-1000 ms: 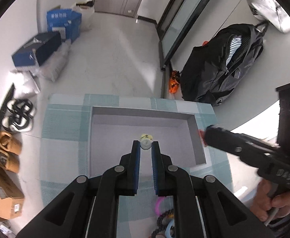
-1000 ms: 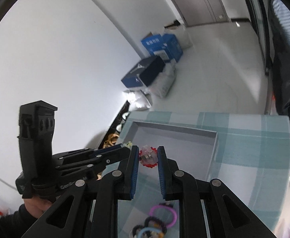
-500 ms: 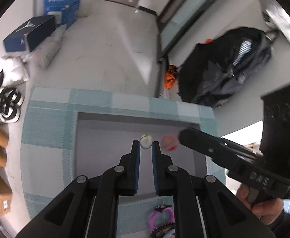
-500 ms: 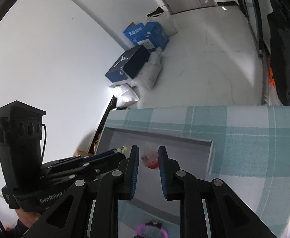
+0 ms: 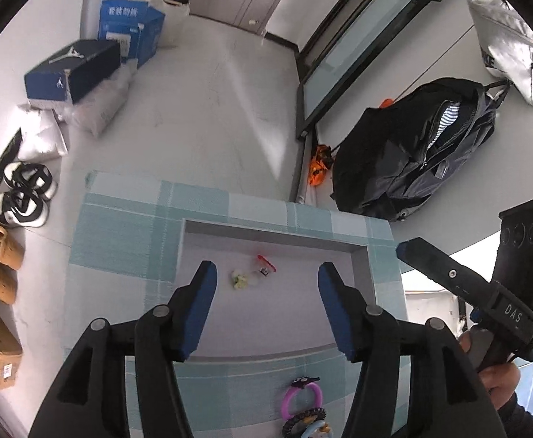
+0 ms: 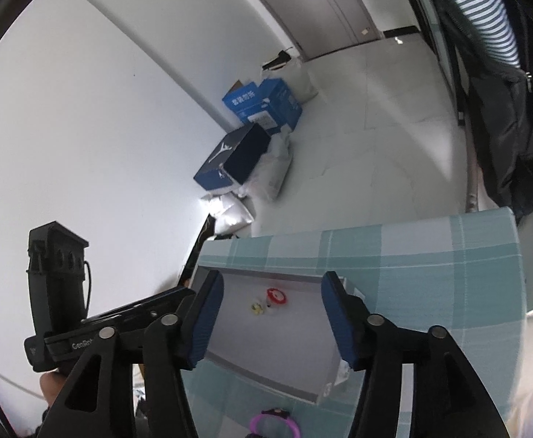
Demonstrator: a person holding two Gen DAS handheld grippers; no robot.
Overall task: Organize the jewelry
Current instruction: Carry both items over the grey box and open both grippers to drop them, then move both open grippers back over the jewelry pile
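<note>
Pale floor tiles run back to a closed door in the left wrist view, with a bright blue cardboard box and a dark navy shoe box against the left wall, black-and-white sandals nearer, and a black open backpack slumped on the right. A teal-and-white checked tablecloth covers the table, and on it sits a shallow grey rectangular tray. Inside the tray, near the middle, lie a small cream flower-shaped trinket and, just beside it, a small red-and-clear trinket. The left gripper has just been opening; its blue-padded jaws stand well apart above the tray with nothing between them. To the right, the right gripper reaches toward the tray's far right corner, held by a hand. A pink plastic ring and a black beaded bracelet lie on the cloth on the tray's near side.

White wall fills the left of the right wrist view, the same boxes beyond. The right gripper's jaws have also just been opening and are spread wide, empty, over the tray, where both trinkets rest side by side. The left gripper pokes in from the left beside the tray's edge.
</note>
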